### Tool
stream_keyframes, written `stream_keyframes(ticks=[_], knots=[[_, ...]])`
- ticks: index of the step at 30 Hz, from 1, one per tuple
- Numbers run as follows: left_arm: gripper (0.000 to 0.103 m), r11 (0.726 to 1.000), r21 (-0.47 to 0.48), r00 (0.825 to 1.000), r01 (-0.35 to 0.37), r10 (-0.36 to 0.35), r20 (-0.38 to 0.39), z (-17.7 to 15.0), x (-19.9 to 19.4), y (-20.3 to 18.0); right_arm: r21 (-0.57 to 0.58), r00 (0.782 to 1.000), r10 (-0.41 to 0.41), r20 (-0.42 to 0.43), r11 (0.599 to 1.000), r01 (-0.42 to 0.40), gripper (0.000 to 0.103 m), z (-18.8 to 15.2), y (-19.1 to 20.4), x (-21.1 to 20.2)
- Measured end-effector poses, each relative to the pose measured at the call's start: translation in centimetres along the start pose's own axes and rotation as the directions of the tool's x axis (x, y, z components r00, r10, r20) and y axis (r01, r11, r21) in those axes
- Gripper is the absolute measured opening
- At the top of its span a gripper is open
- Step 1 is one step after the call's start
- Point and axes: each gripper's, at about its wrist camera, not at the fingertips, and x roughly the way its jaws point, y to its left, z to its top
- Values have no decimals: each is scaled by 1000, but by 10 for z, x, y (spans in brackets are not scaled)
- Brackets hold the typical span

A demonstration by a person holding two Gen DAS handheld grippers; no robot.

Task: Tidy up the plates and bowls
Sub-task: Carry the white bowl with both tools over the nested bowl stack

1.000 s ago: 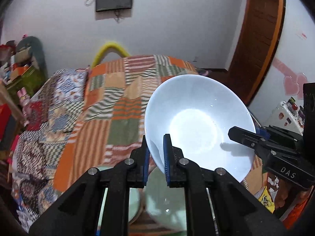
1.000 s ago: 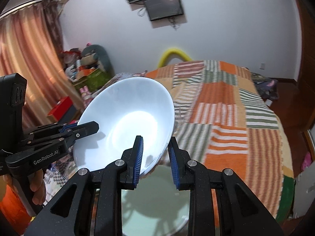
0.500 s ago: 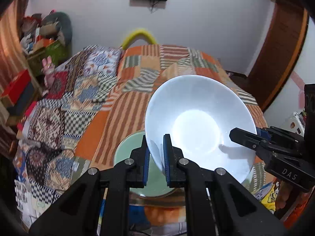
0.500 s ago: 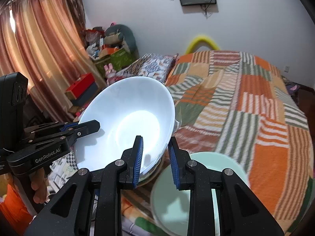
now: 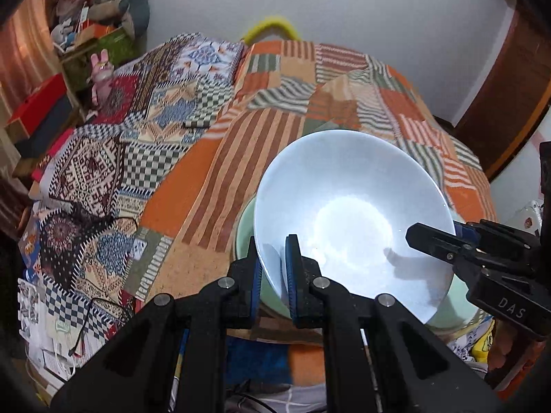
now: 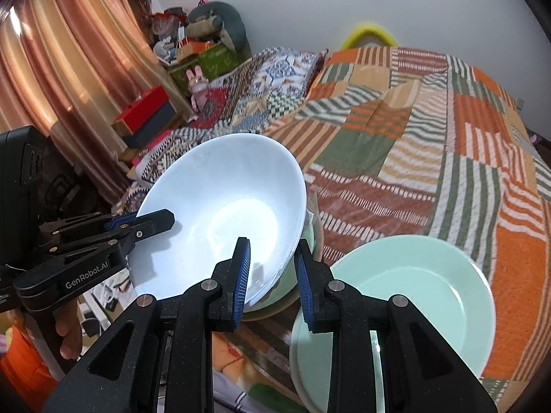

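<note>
A large white bowl (image 5: 351, 220) is held between both grippers, tilted, just above a pale green bowl or plate (image 5: 246, 230) on the bed's near edge. My left gripper (image 5: 272, 268) is shut on the bowl's near-left rim. My right gripper (image 6: 270, 272) has its fingers on either side of the bowl's (image 6: 220, 213) right rim and grips it; it also shows at the right of the left wrist view (image 5: 434, 237). A pale green plate (image 6: 406, 296) lies to the right on the bed. The left gripper shows in the right wrist view (image 6: 151, 222).
A patchwork bedspread (image 6: 430, 120) covers the bed (image 5: 310, 96). Patterned cloths (image 5: 113, 158) lie at the left. Boxes and toys (image 6: 193, 51) stand by a curtain at the far left. A wooden door (image 5: 509, 79) is at the right.
Both grippers have carried the white bowl left and down, from over the right green plate to over the left green dish. Both grips are unchanged.
</note>
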Motion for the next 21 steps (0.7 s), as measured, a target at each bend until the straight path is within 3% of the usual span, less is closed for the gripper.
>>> stream_keyframes(ticks=[21], knots=[[12, 1000, 4, 996, -26, 26, -84, -6, 46, 6, -19, 994, -53, -100, 998, 52, 24, -7, 0, 42]])
